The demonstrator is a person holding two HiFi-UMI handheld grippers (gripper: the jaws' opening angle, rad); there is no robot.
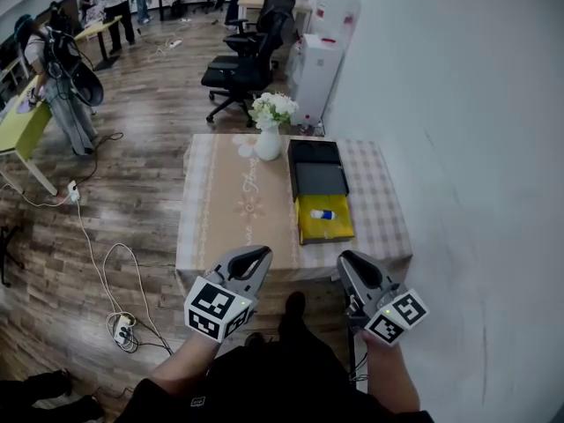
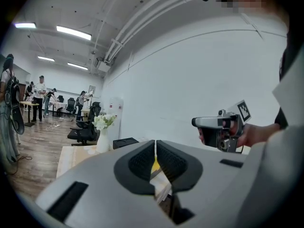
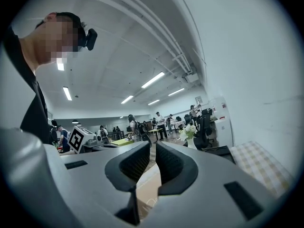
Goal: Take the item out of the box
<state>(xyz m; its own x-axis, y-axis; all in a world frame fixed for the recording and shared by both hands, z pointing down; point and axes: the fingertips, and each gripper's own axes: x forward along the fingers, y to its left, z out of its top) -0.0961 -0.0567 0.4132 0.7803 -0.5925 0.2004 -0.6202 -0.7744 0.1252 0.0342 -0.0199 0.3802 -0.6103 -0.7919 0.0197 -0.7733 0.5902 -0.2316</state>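
Your left gripper (image 1: 256,256) and right gripper (image 1: 352,258) are both clenched empty short of the table (image 1: 220,236); open the right before dropping onto the white-and-blue item (image 1: 322,214) lying in the open yellow box (image 1: 328,232).

There is one bench (image 1: 220,236). On it stand one white vase (image 1: 268,144) with flowers and one open box (image 1: 339,229), and in the box lies one small white and blue item (image 1: 322,213). There are two grippers: the left gripper (image 1: 258,254) and the right gripper (image 1: 350,260). Just behind the bench I count two black office chairs (image 1: 240,70) and one white cabinet (image 1: 315,73).
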